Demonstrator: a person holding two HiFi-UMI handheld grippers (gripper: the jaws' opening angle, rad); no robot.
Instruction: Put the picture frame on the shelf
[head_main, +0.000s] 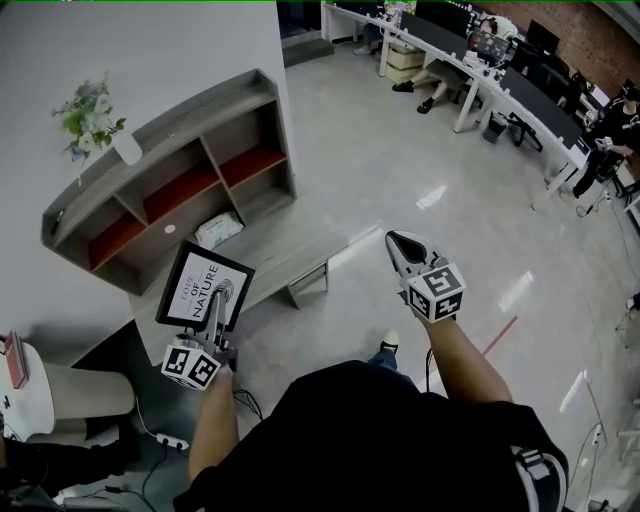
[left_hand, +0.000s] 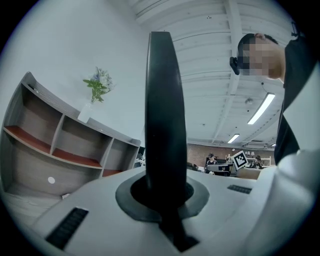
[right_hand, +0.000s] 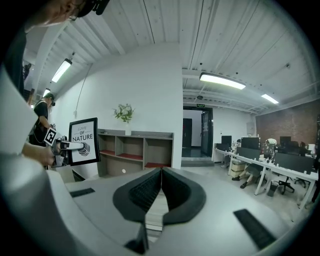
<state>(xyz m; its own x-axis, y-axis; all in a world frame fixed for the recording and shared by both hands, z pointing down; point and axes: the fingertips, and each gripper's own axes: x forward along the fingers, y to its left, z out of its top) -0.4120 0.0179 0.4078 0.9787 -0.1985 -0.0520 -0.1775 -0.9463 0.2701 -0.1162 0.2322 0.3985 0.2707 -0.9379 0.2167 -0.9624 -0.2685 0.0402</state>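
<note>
Between the jaws of the left hand-held gripper (head_main: 222, 300), clamped at one edge: the picture frame (head_main: 203, 284). Jaws pressed flat on both faces, with the frame seen edge-on from the left gripper view as a dark upright slab (left_hand: 165, 100). Black border, white sheet, black lettering reading "LOVE OF NATURE", a dark swirled drawing in one lower corner (right_hand: 83, 141). Held upright in the air, clear of the floor and not yet on any ledge.

Just ahead of that gripper, apart from the frame: the shelf (head_main: 170, 190), grey with a curved top. Upper row of compartments floored in red (left_hand: 60, 145); lower row grey, with a pale wrapped packet (head_main: 218, 230) lying in one lower compartment. On the shelf's top, further ahead and to the left: a white vase of flowers (head_main: 95, 125), green leaves with small pale blooms (left_hand: 95, 92).

Well to the right of the frame: the right hand-held gripper (head_main: 403, 245), jaws shut together on nothing (right_hand: 161, 175), held over bare grey floor.

Far ahead and right of both: long white benches (head_main: 480, 80) with monitors, people seated there.
</note>
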